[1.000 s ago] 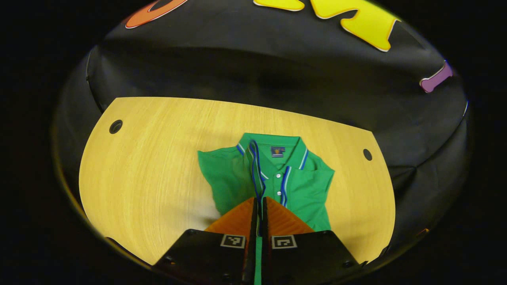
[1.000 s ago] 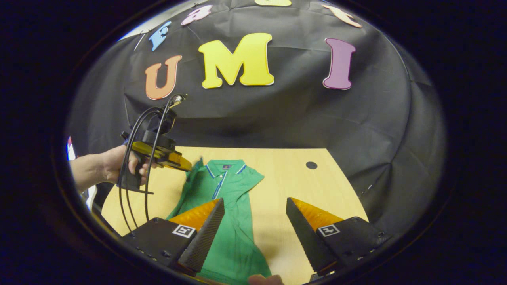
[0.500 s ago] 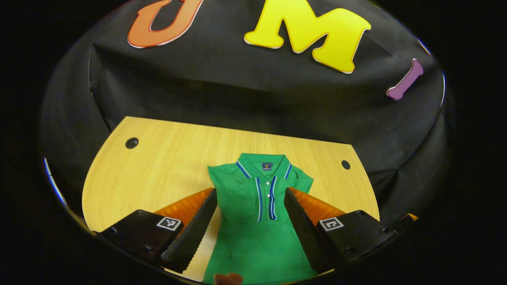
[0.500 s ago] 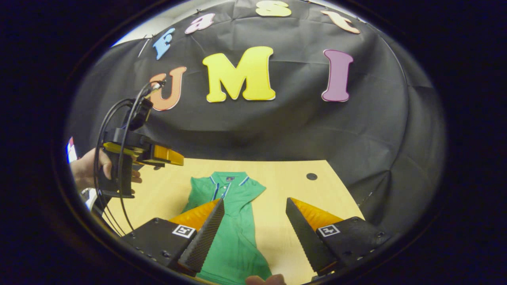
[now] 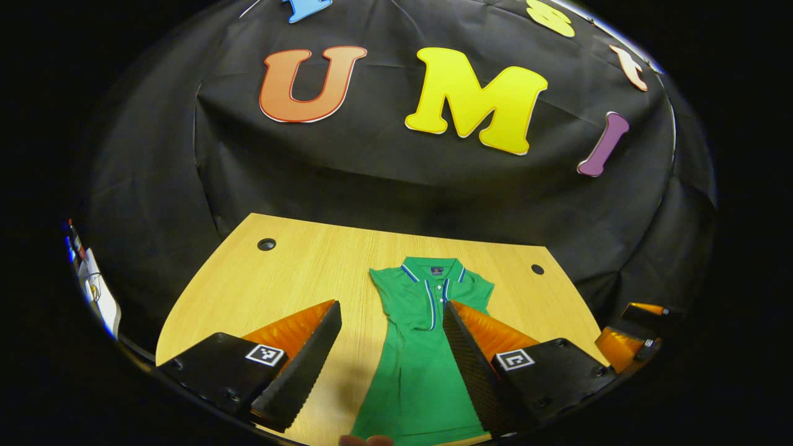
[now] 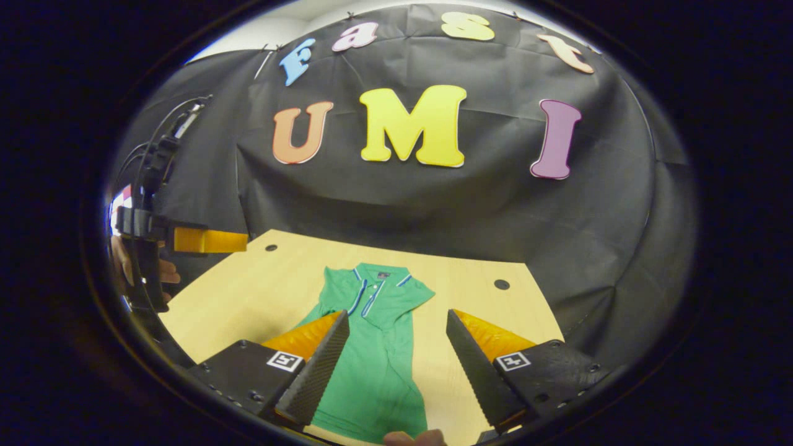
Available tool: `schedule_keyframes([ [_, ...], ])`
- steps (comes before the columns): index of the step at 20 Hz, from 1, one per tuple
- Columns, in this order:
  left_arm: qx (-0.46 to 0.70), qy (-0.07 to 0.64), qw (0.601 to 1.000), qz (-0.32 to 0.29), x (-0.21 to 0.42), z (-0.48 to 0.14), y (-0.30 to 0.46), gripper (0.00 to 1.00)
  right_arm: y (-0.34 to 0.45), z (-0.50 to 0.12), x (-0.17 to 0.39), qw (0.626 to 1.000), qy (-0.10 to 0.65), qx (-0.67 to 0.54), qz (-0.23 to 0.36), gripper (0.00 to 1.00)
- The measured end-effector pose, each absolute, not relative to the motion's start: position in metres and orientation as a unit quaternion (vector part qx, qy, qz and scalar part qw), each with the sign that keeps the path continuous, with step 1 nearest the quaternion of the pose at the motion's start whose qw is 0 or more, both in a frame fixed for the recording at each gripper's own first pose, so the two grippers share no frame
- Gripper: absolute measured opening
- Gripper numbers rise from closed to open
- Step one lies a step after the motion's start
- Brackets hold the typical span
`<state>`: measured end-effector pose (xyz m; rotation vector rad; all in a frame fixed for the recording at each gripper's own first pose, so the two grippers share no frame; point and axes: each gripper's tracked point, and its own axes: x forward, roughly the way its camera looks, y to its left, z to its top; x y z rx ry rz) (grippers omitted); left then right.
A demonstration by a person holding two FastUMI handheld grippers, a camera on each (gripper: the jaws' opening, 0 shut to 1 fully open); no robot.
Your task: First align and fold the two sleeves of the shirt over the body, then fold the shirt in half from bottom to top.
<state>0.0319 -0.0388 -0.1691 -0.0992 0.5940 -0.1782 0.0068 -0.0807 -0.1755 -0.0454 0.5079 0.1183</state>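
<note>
A green shirt [image 5: 427, 347] lies flat on the wooden counter [image 5: 297, 272], collar toward the top of the frame, both sleeves folded in. In the left gripper view the left gripper [image 5: 391, 310] hangs spread wide above it, holding nothing. The right gripper [image 6: 398, 317] likewise gapes empty, the shirt lower centre between its fingers

A: Surface? B: Light wood-grain table [image 5: 279, 279], rounded far corners, front edge running out of frame.
A: Features on it? B: Two small dark round holes, one near the far left corner [image 5: 266, 244], one near the far right corner [image 5: 537, 269], well apart.
A: Backdrop? B: Black cloth wall [image 6: 396, 204], creased, hanging directly behind the table's far edge.
</note>
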Motion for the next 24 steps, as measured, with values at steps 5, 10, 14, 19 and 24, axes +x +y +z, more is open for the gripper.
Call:
schedule_keyframes([
  [5, -0.047, 0.313, 0.944, -0.091, -0.044, -0.207, -0.031, 1.00, -0.083, -0.215, -0.041, 0.953, 0.296, -0.023, 0.055, 0.96],
  [10, -0.027, 0.347, 0.932, -0.098, -0.097, -0.261, -0.022, 1.00, -0.096, -0.273, -0.094, 0.930, 0.366, -0.002, 0.030, 0.96],
  [14, -0.030, 0.393, 0.915, -0.083, -0.130, -0.303, -0.007, 1.00, -0.116, -0.314, -0.122, 0.911, 0.413, -0.019, -0.002, 0.96],
  [19, -0.025, 0.439, 0.894, -0.085, -0.160, -0.353, -0.005, 1.00, -0.122, -0.361, -0.146, 0.886, 0.462, 0.015, -0.026, 0.96],
  [24, -0.035, 0.469, 0.879, -0.074, -0.176, -0.382, -0.001, 1.00, -0.129, -0.401, -0.150, 0.867, 0.497, 0.000, -0.020, 0.97],
])
